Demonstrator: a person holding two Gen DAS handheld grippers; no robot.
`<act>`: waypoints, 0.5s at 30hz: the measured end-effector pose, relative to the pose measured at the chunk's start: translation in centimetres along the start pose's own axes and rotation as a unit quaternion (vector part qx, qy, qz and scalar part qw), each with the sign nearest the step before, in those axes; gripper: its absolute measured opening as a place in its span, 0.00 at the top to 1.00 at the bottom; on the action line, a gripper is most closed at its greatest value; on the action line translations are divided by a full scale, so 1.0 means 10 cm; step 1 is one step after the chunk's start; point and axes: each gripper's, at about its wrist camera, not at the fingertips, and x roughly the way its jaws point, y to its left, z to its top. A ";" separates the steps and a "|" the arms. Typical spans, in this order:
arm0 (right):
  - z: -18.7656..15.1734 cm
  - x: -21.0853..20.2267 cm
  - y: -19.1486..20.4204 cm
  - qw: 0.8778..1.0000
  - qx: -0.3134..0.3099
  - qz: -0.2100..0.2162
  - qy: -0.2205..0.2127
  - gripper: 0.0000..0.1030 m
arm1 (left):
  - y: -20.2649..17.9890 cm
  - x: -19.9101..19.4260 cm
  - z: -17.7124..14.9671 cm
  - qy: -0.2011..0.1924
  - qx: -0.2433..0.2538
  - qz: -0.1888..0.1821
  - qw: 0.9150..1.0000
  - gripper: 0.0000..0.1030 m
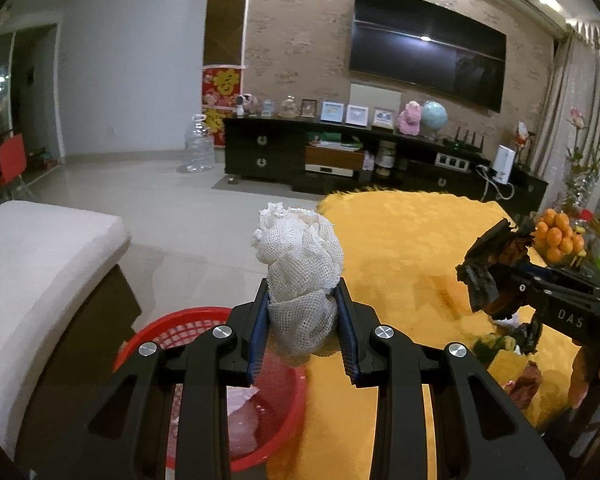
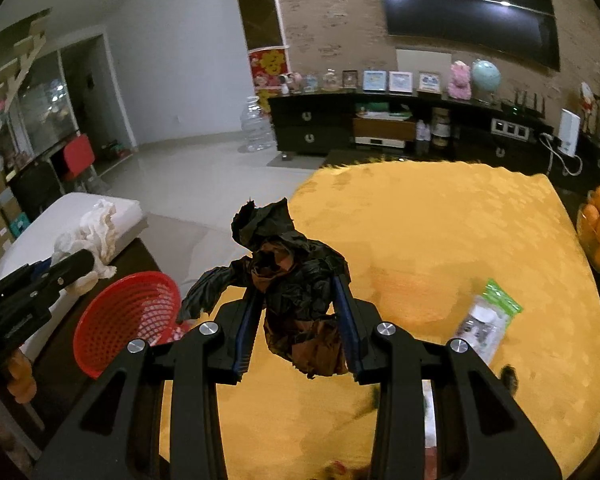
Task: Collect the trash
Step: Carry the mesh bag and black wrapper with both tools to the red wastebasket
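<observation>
Lying on yellow cloth, green-edged packet: right wrist view only.

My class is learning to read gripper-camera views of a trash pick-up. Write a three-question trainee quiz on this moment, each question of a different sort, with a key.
1. True or false: the left hand-held gripper is empty.
2. What does the right hand-held gripper hold? A) green packet B) crumpled black plastic C) orange
3. Fill in: the red basket stands beside the ____ table cover.

Key:
1. False: it grips a white gauze wad.
2. B, the crumpled black plastic; the green packet lies on the cover.
3. yellow
</observation>
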 end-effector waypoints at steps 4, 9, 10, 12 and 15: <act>0.06 0.03 0.26 1.000 -0.019 0.015 -0.004 0.65 | 0.15 -0.08 0.00 -0.001 -0.005 0.019 1.000 0.72; 0.12 0.10 0.54 0.998 -0.042 0.036 0.000 0.65 | 0.41 -0.18 0.02 -0.003 -0.017 0.049 0.999 0.72; 0.13 0.11 0.59 0.998 -0.043 0.042 0.001 0.65 | 0.46 -0.20 0.03 -0.003 -0.022 0.053 0.998 0.72; 0.17 0.13 0.69 0.997 -0.044 0.056 0.003 0.65 | 0.56 -0.23 0.03 -0.003 -0.032 0.062 0.998 0.72; 0.26 0.17 0.89 0.996 -0.049 0.077 0.001 0.65 | 0.70 -0.23 0.02 -0.002 -0.045 0.075 0.996 0.72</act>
